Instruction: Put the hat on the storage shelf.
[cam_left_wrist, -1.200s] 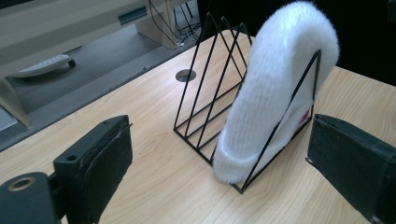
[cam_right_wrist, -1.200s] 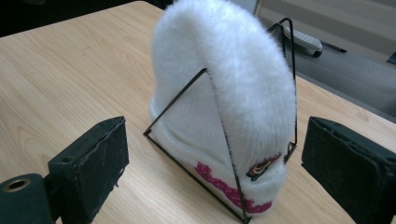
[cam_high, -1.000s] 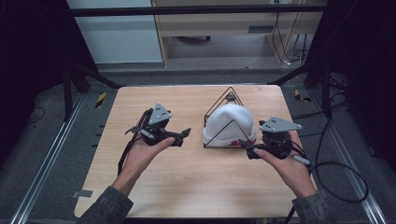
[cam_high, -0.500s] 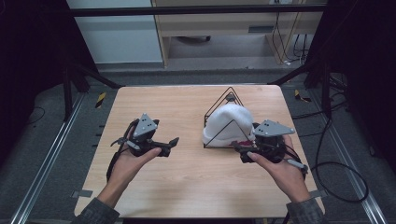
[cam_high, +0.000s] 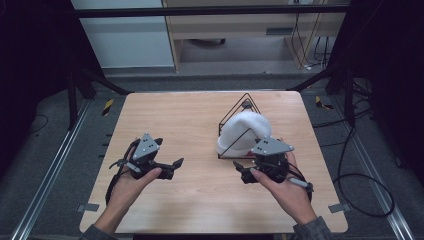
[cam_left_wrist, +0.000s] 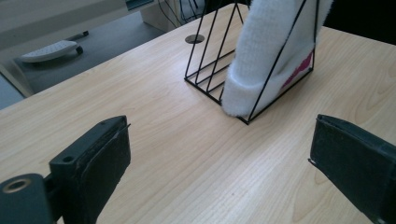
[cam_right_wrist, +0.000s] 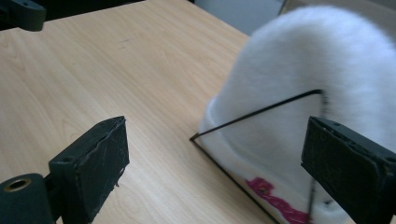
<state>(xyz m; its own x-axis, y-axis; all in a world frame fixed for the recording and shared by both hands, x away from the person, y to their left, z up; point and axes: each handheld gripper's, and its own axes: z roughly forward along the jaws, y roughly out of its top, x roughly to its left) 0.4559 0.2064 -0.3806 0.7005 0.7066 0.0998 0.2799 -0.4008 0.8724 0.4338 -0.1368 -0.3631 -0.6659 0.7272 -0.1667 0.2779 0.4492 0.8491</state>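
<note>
Hat (cam_high: 243, 131) is what we find at the middle right of the counter (cam_high: 190, 125), one white fluffy knitted cap draped over one black wire rack (cam_high: 246, 106) shaped like a triangle. We see its rounded crown pointing up and toward the far edge of the counter, while its folded brim lies low at the near side, so its long axis runs from the near base of the rack up along the sloping wires. In the right gripper view, the brim (cam_right_wrist: 261, 177) carries a pink embroidered mark, partly cut off by the frame's edge, and one thin wire of the rack crosses in front of the wool. In the left gripper view the hat (cam_left_wrist: 275, 51) hangs between the wires, its brim end touching the counter.

We count two tongs. Our left tongs (cam_high: 172, 165) rest in the left hand over the bare wood at the near left, well apart from the hat, with jaws spread wide and nothing between them. Our right tongs (cam_high: 239, 169) sit just beside the near corner of the rack, jaws also wide, gripping nothing; in their own view the hat stands between and beyond the two black pads without touching either.
</note>
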